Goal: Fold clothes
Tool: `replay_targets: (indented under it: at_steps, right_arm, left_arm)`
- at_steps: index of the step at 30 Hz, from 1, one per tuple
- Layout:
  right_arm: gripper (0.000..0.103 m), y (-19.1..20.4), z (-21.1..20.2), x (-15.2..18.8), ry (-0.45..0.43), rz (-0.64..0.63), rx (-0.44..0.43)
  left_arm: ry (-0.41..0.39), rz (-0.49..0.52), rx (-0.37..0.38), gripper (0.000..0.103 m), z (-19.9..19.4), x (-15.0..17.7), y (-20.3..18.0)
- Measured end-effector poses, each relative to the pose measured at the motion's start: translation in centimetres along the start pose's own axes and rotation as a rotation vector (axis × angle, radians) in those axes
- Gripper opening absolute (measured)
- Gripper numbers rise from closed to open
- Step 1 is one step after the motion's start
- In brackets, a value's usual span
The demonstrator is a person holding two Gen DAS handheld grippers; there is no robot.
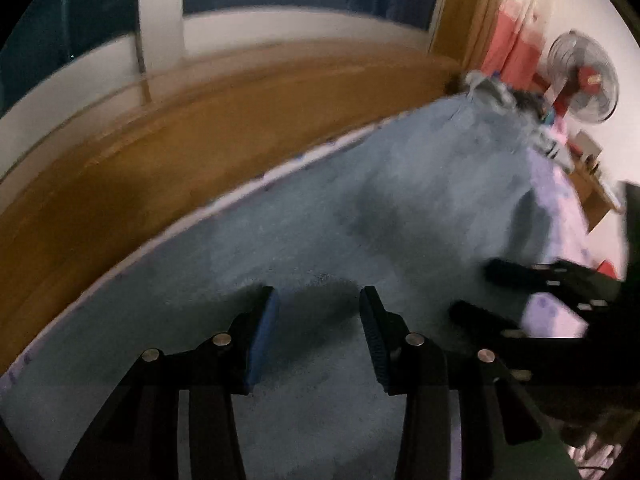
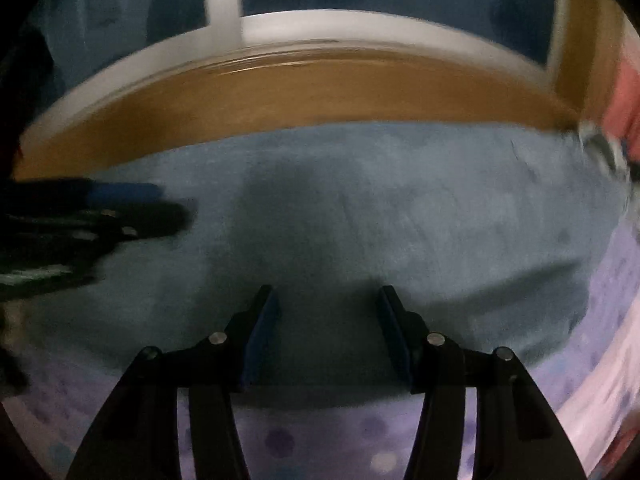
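Blue cloth [image 2: 400, 216] lies spread flat on the bed [image 2: 320, 440], up against the wood ledge [image 2: 300, 92]. I've got both grippers over it: left gripper [image 1: 319, 300] open w/ nothing between, right gripper [image 2: 326, 298] open too, empty.

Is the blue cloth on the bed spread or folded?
Spread: the blue cloth lies flat and wide over the bed. Folds cannot be told.

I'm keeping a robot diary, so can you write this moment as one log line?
task: fold clothes | item: flat blue-grey cloth on lilac dotted bedsheet | left gripper: open, empty | right gripper: open, empty
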State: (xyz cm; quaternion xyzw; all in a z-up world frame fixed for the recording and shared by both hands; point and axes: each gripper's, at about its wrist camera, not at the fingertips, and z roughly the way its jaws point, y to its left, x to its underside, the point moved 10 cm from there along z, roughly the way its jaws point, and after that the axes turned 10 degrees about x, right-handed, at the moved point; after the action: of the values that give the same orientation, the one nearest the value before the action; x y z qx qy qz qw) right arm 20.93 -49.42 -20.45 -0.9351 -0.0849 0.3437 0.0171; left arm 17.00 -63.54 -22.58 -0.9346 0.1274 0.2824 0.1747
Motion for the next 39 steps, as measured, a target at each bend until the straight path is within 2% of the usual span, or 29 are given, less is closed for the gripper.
replay_targets:
  at_steps: [9, 13, 17, 19, 22, 25, 29, 32, 35, 39]
  right_arm:
    - [0.052, -1.5, -4.1, 3.2, -0.009, -0.004, -0.007]
    - [0.052, -4.2, -5.0, 3.1, -0.034, 0.043, 0.025]
    - [0.053, -9.5, -5.4, 3.3, -0.048, 0.151, 0.072]
    - [0.053, -12.1, -4.9, 3.7, -0.037, 0.199, 0.086]
    - [0.053, -14.8, -4.6, 4.1, -0.029, 0.244, 0.078]
    - [0.053, -16.5, -4.0, 3.9, -0.031, 0.258, 0.041]
    - [0.053, -17.1, -3.3, 3.0, -0.033, 0.225, -0.038]
    - [0.053, -17.2, -2.5, 2.1, -0.047, 0.202, -0.091]
    - [0.053, -17.3, -0.9, 1.8, -0.013, 0.201, -0.115]
    - [0.053, -17.0, 0.1, 1.6, 0.003, 0.201, -0.122]
  left_arm:
    - [-0.052, 0.054, -0.019, 0.043, -1.2, 0.7, -0.2]
    - [-0.010, 0.048, -0.026, 0.043, -0.9, 0.5, -0.7]
    - [-0.033, 0.067, 0.069, 0.043, -1.9, 0.1, -5.3]
    - [-0.044, 0.116, 0.099, 0.043, -2.0, -0.1, -8.5]
    - [-0.037, 0.187, 0.159, 0.043, -1.5, -0.3, -13.1]
    - [-0.019, 0.260, 0.182, 0.043, 0.2, -0.4, -17.3]
    - [0.043, 0.303, 0.132, 0.043, 3.0, -0.3, -20.1]
    - [0.067, 0.295, 0.076, 0.043, 4.4, -0.6, -20.4]
    - [0.091, 0.294, 0.029, 0.043, 5.5, -0.6, -20.0]
    - [0.085, 0.298, 0.024, 0.043, 6.5, -1.5, -19.6]
